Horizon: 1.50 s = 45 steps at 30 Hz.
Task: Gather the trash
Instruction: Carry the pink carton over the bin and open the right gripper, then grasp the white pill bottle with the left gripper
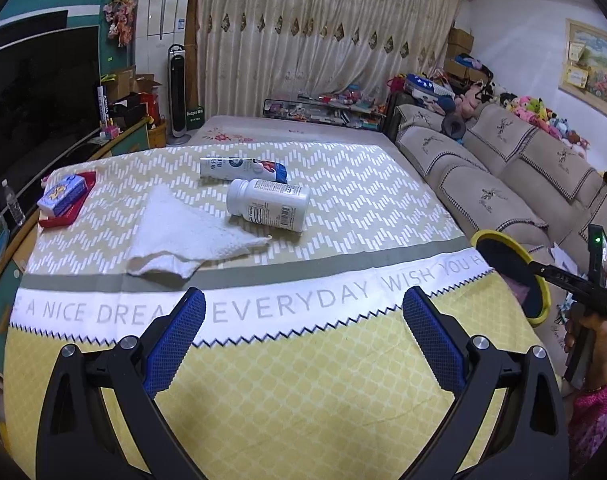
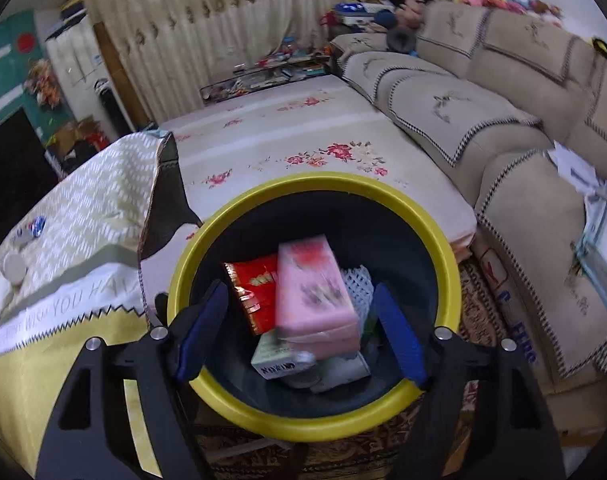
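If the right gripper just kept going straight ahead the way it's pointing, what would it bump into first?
Probably the pink box, blurred between the open right gripper fingers, over the yellow-rimmed bin. Depth is unclear.

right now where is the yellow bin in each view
Left wrist: the bin is at the right edge, beside the table's corner, partly hidden by the right tool.
Right wrist: the bin fills the lower centre, trash inside, straight below the open tool.
Shared landmark: the "WISH YOU" lettering on the tablecloth.
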### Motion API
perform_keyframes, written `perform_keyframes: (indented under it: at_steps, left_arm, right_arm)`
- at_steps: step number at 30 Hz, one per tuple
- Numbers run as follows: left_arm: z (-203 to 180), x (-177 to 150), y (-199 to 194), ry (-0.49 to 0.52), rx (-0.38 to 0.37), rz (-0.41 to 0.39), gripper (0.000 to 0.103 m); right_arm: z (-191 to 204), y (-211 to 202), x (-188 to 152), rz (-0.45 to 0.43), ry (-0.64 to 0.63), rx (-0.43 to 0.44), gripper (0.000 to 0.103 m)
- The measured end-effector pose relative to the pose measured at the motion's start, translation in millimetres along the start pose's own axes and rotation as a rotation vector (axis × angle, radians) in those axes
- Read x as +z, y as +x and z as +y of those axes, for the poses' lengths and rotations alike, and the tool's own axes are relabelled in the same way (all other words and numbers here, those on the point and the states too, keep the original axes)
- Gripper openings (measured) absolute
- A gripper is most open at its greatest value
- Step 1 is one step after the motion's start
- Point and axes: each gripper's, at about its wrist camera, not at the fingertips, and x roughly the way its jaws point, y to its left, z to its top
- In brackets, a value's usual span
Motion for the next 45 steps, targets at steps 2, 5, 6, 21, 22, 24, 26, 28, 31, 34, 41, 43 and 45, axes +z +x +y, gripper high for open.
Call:
perform_keyframes:
  at_steps: [2,5,6,21,22,24,26,28,31,34,41,43,45]
  left_arm:
    - [2,4,5,0.010,0.003,0.006,0.097]
    - [7,10,17,0.010,0.001,0.032,0.097]
    - [10,14,24,0.011,-0.002,0.047,0.097]
    - [20,74,109,0.144,-0.027,0.147,0.098]
    - [21,77,113,0.146,-0.029,0.153,0.098]
    - [21,82,122,0.154,-0.034,0.163,0.098]
    - [22,84,131,0.171,-0.019,0.170,0.098]
    - [22,85,138,0.184,-0.014,0.180,0.098]
    - [21,87,149,0.204,-0.011,0.192,0.098]
    - [20,87,159,0.221,-0.011,0.204,0.098]
    - [20,85,172,0.219,-0.014,0.223,0.083]
    - [22,85,171,0.209,-0.024,0.220,0.083]
    - [22,84,171,0.203,-0.030,0.218,0.083]
  right_arm:
    - [2,1,-2,0.002,0.009,0.020,0.072]
    - [9,-1,-5,0.001,0.001,0.041,0.073]
    - [12,-2,-5,-0.002,-0.004,0.046,0.074]
    - [50,-17,1,-0.030,-0.052,0.110,0.075]
    - [51,-18,1,-0.030,-0.055,0.112,0.075]
    - [53,-17,1,-0.030,-0.059,0.111,0.075]
    - [53,-15,1,-0.025,-0.060,0.111,0.075]
    - [54,-13,1,-0.020,-0.058,0.111,0.075]
    - [56,-10,0,-0.012,-0.060,0.112,0.076]
    - [58,-7,-1,-0.003,-0.064,0.112,0.076]
    - [61,-4,-1,0.002,-0.070,0.111,0.076]
    - [61,-4,-1,0.002,-0.069,0.111,0.076]
    - [61,-5,-1,0.002,-0.070,0.112,0.076]
